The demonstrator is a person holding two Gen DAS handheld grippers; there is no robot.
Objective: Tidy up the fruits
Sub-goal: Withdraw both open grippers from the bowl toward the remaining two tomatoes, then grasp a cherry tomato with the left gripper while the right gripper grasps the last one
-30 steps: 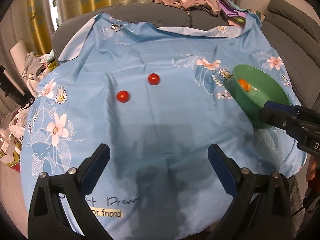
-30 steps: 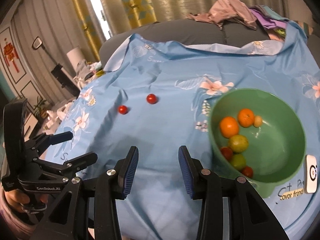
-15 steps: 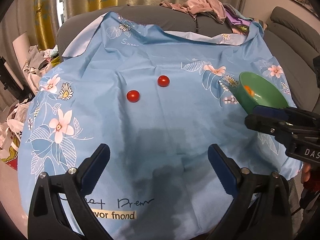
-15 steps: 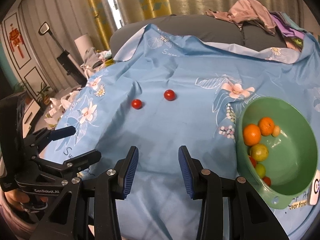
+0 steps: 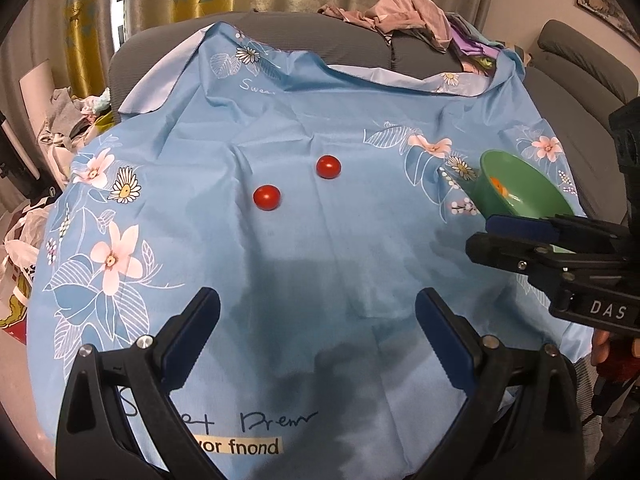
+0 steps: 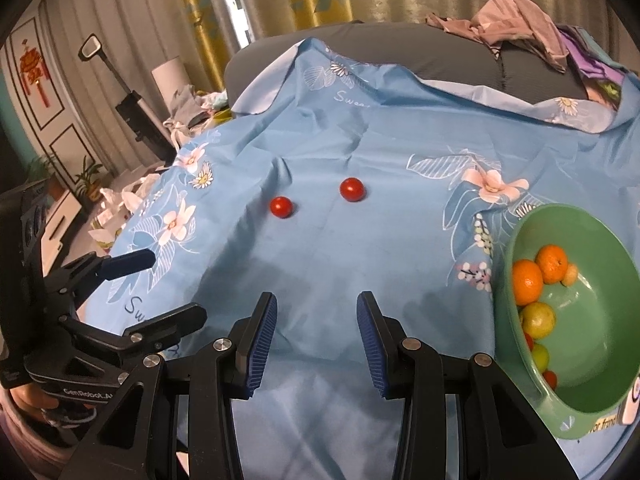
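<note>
Two small red tomatoes lie apart on the blue flowered cloth: the nearer left one (image 5: 267,197) (image 6: 281,207) and the farther right one (image 5: 328,167) (image 6: 352,189). A green bowl (image 6: 600,380) (image 5: 532,192) at the right holds oranges (image 6: 527,277), green fruits and small red ones. My left gripper (image 5: 318,332) is open and empty, well short of the tomatoes; it also shows in the right wrist view (image 6: 160,284). My right gripper (image 6: 316,336) is open and empty, left of the bowl; it also shows in the left wrist view (image 5: 484,232).
The blue cloth (image 5: 280,280) covers a grey sofa. A heap of clothes (image 6: 520,32) lies at the back right. Bags and clutter (image 5: 24,216) sit on the floor past the cloth's left edge.
Both grippers have pulled back and turned left: the tomatoes sit more central in both views and the bowl has slid to the right edge. Nothing was grasped; the fruit has not moved.
</note>
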